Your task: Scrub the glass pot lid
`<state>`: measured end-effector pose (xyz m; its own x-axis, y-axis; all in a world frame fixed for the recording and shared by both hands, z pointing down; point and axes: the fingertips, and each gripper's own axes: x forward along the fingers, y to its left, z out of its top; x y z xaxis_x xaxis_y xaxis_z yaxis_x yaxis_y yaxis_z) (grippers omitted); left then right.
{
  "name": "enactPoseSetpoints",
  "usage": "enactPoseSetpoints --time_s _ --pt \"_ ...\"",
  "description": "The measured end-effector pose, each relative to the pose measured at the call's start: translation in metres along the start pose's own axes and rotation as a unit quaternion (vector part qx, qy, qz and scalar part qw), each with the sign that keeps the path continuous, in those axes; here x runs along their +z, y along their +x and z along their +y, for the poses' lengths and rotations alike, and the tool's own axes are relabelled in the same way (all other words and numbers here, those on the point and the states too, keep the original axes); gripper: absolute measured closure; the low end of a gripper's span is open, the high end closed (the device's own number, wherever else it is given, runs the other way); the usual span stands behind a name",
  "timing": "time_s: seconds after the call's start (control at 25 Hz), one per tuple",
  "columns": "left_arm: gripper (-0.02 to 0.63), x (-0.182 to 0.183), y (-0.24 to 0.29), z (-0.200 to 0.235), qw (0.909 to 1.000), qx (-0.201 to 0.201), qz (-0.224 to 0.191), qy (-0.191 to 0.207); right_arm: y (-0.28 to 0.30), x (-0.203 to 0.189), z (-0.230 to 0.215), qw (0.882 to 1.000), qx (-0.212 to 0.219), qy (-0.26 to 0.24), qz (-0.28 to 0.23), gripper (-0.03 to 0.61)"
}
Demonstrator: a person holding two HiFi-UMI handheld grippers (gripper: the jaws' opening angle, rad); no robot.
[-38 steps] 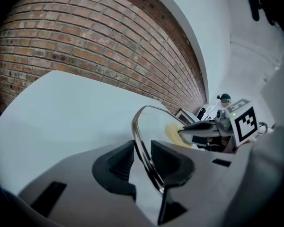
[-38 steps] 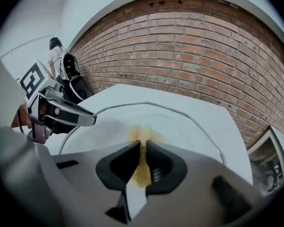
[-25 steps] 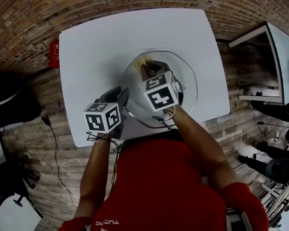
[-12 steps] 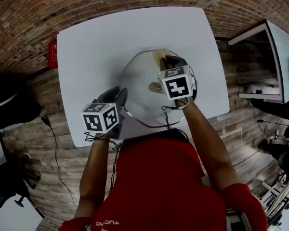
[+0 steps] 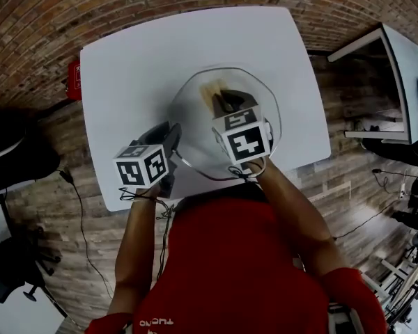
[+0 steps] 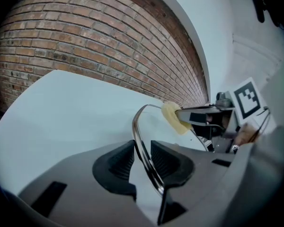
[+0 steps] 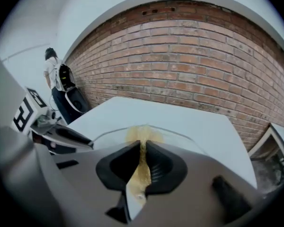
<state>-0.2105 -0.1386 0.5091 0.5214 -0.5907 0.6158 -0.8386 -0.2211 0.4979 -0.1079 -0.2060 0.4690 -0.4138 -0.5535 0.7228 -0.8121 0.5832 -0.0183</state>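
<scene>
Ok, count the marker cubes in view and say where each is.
2. One cube rides on the left gripper, at the glass lid's near-left rim; the other on the right gripper, above the lid's middle. None seems hidden.

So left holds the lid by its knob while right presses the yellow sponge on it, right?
Not the knob: the left gripper view shows the left gripper clamped on the metal rim of the lid. The right gripper does press the yellow sponge on it.
</scene>
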Motion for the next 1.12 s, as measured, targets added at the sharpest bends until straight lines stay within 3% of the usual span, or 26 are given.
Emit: enactPoseSetpoints --time_s 0.2,0.56,0.68,0.84,1.12 --pt "0.497 0.000 -0.001 0.000 1.0000 -0.001 -0.002 -0.002 0.012 -0.002 0.081 0.996 0.082 -0.018 0.011 0.526" --pt "0.495 -0.001 -0.002 0.002 1.0000 -0.005 -0.005 -0.006 0.025 -0.017 0.085 0.997 0.066 -0.027 0.036 0.526" --pt "0.495 -0.001 -0.002 0.002 1.0000 -0.005 -0.004 -0.004 0.019 -0.028 0.064 0.998 0.040 -0.030 0.044 0.526" --pt "0.495 -0.001 -0.001 0.002 1.0000 -0.006 -0.002 -0.002 0.004 -0.051 0.008 0.998 -0.007 0.003 0.062 0.526" --pt "0.495 -0.003 -0.002 0.000 1.0000 -0.005 -0.001 -0.003 -0.040 -0.086 -0.087 0.990 -0.103 0.049 0.079 0.526"
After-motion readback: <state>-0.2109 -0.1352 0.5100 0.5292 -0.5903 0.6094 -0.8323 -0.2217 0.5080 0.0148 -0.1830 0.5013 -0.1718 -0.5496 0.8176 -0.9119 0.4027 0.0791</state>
